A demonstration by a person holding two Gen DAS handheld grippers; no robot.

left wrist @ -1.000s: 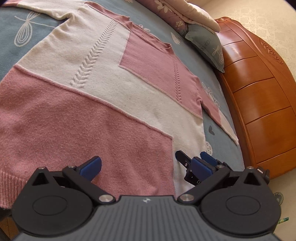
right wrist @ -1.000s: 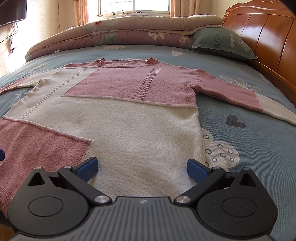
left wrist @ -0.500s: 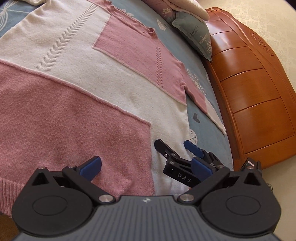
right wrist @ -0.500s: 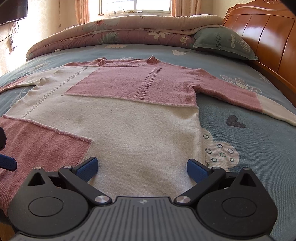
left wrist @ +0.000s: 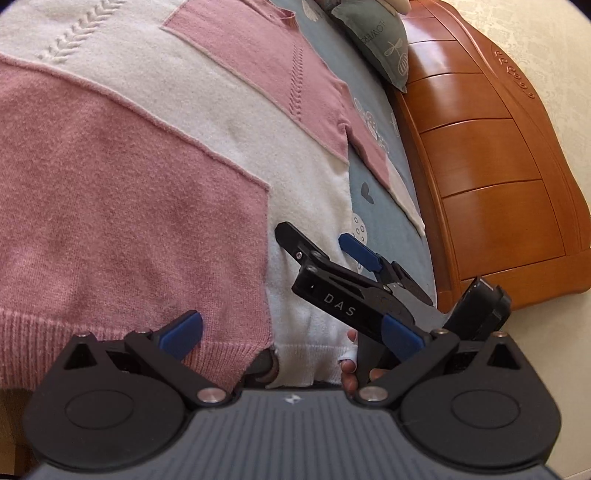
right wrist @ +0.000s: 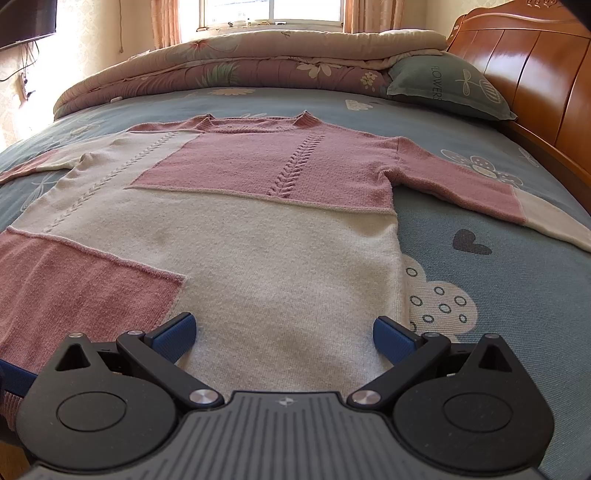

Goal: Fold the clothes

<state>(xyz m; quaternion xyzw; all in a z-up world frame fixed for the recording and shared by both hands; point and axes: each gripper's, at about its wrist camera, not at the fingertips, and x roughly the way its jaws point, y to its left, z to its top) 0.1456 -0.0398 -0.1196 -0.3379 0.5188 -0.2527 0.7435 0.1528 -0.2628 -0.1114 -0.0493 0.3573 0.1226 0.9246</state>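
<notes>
Since a second ago the left gripper (left wrist: pixel 291 332) has come lower over the hem and swung toward the headboard side, so the right gripper (left wrist: pixel 321 247) now fills more of the left wrist view. Both pairs of jaws stand wide apart, holding nothing. At the nearest edge of the bed (right wrist: pixel 498 280) lies the ribbed hem of the pink and cream knit sweater (right wrist: pixel 280 258); the left gripper hovers over the pink lower panel, and the right gripper (right wrist: pixel 284 332) over the cream part beside it, close to the sweater's right side seam. In the left wrist view, fingers of the person's hand (left wrist: pixel 349 365), one with a white wrap, show under the right gripper's handle.

Farther out, the sweater (left wrist: pixel 155 155) lies flat and face up on the blue patterned bedsheet, neck toward the far end, both sleeves spread outward. Its right sleeve (right wrist: pixel 480 188) reaches toward the wooden headboard (right wrist: pixel 535 81). Beyond the collar rests a grey-green pillow (right wrist: pixel 443 85) against the headboard, and a folded floral quilt (right wrist: pixel 236 66) runs along the far side under the window (right wrist: pixel 273 11).
</notes>
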